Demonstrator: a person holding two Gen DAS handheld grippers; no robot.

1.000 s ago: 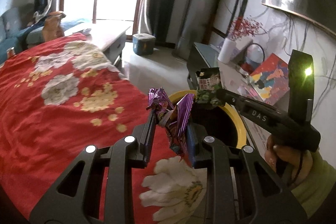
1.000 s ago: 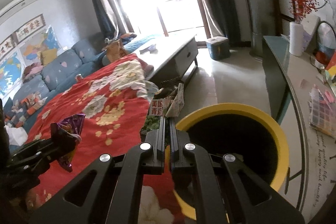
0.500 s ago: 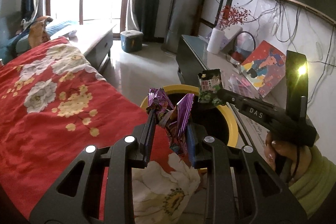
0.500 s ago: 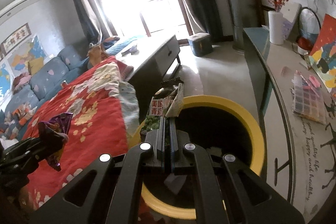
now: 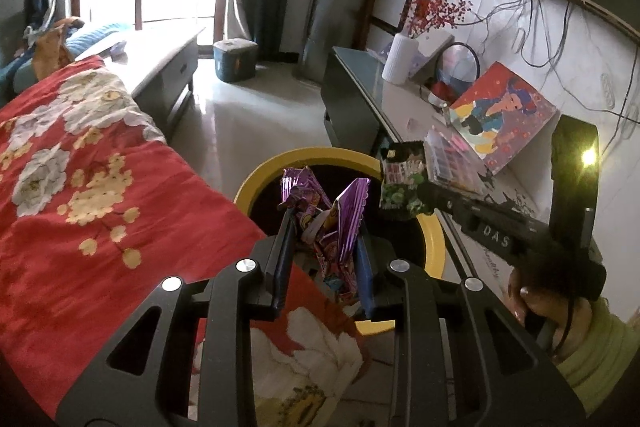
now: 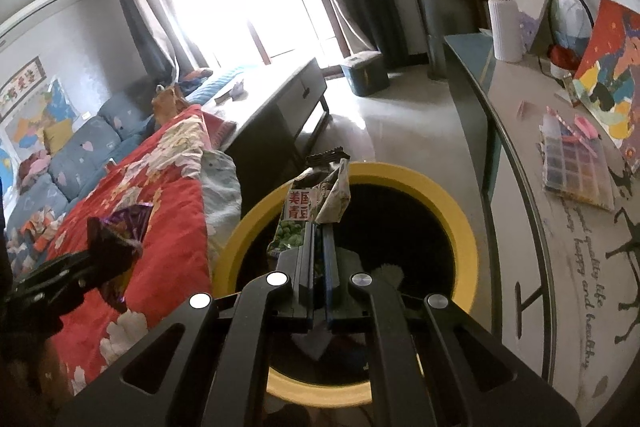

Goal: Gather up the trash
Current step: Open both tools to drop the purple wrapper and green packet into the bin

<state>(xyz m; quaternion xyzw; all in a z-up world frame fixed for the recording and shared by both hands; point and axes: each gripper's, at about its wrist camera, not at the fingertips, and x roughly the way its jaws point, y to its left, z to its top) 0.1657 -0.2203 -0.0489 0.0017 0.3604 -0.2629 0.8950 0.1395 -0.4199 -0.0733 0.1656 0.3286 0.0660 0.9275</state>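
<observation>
Left gripper (image 5: 325, 227) is clenched on a crumpled purple wrapper (image 5: 332, 223), whose top fans out above the pads; seen from the left wrist, the wrapper hangs over the near-left edge of the bin opening. Right gripper (image 6: 318, 227) is pinched tight on a green pea packet (image 6: 316, 203) with red printed characters on a white label; the packet stands up past the fingertips, folded and creased, above the left part of the bin mouth. Bin (image 6: 460, 223): round, yellow rim, dark inside, standing on the pale floor between the red flowered blanket (image 5: 100, 187) and a dark long table (image 6: 520, 155). Some pale scraps lie at the bottom of the bin, too dim to identify. In the left wrist view the right gripper enters from the right with the pea packet held over the far-right rim, a hand (image 5: 532, 307) in a green sleeve gripping its handle. In the right wrist view the left gripper sits at the lower left, over the blanket, just beside the bin rim. On the table: white vase (image 6: 506, 31) with red sprigs, colourful painting (image 5: 504, 115), clear compartment box (image 6: 572, 163). Blue sofa (image 6: 72, 163) at far left beyond the blanket.
</observation>
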